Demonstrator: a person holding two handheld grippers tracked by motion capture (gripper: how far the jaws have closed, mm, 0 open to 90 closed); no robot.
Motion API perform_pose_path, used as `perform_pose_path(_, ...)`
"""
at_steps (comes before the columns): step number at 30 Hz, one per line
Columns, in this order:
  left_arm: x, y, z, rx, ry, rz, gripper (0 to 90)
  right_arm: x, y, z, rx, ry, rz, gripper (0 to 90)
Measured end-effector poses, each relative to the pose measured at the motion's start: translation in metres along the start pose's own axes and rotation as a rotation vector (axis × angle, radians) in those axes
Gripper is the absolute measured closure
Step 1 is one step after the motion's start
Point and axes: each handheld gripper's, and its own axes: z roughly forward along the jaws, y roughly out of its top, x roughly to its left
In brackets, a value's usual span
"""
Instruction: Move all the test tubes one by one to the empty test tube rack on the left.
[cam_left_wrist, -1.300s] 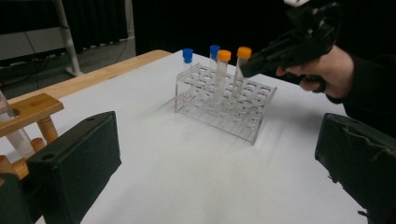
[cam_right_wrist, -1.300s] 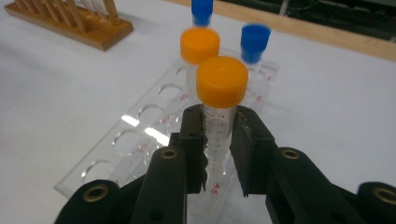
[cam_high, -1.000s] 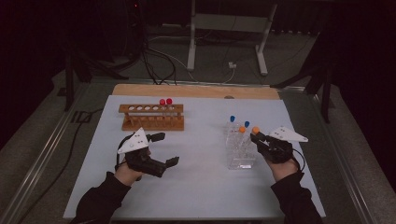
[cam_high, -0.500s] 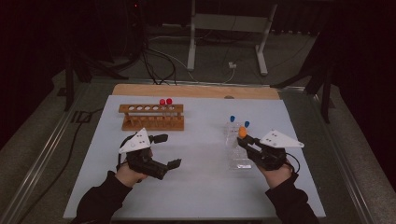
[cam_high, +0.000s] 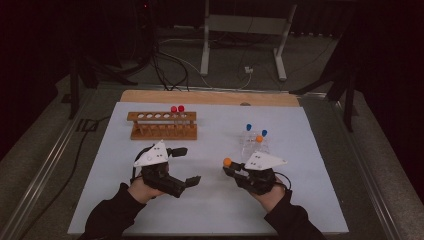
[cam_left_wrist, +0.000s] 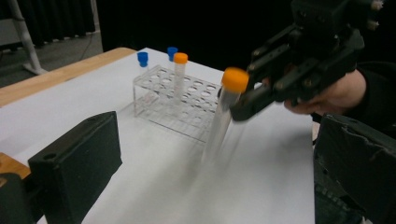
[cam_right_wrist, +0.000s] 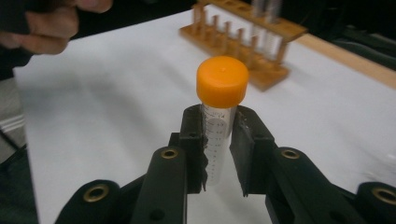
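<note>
In the high view, the right gripper (cam_high: 235, 169) sat in the lower right of centre, clamped on an orange-capped tube (cam_high: 227, 162) whose cap showed just left of the grey plate. The clear plastic rack (cam_high: 254, 145), with two blue-capped tubes and another orange-capped one, stood just above and to the right of that gripper. The wooden rack (cam_high: 164, 126), holding two red-capped tubes, lay well apart in the upper left of the white mat (cam_high: 215, 210). The left gripper (cam_high: 189, 165) rested in the lower left of centre, jaws spread wide and holding nothing, pointing toward the right one; it was the nearer of the two to the wooden rack.

In the left gripper view, the tube (cam_left_wrist: 224, 112) stood near centre frame, blurred, cap up and tilted slightly, its long axis close to upright, with the right gripper (cam_left_wrist: 243, 100) gripping it just under the cap from the right of the frame. The clear rack (cam_left_wrist: 180, 105) lay behind it, upper centre. The left gripper's own jaws stood far apart at the bottom corners.

In the right gripper view, the tube (cam_right_wrist: 218, 121) rose upright at centre between the two closed jaws, cap clear above them. The wooden rack (cam_right_wrist: 247, 42) lay straight ahead at the top of the frame, so I judged the carry would run forward along the gripper's own line.
</note>
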Motion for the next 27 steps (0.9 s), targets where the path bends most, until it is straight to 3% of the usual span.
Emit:
perform_pose_path(6, -0.008, 0.000, 0.007, 0.004, -0.017, 0.024, 9.5, 0.015, 0.000, 0.013, 0.026, 0.060, -0.016, 74.9)
perform_pose_path(11, -0.014, -0.002, 0.018, 0.034, -0.018, 0.055, 24.7, 0.024, 0.001, 0.020, 0.037, 0.098, -0.032, 75.0)
perform_pose_path(17, -0.015, -0.004, 0.025, 0.038, -0.011, 0.065, 45.9, 0.027, 0.002, 0.021, 0.036, 0.107, -0.038, 74.9)
perform_pose_path(27, -0.019, -0.004, 0.034, 0.077, -0.019, 0.113, 66.6, 0.026, 0.002, 0.021, 0.038, 0.103, -0.037, 74.9)
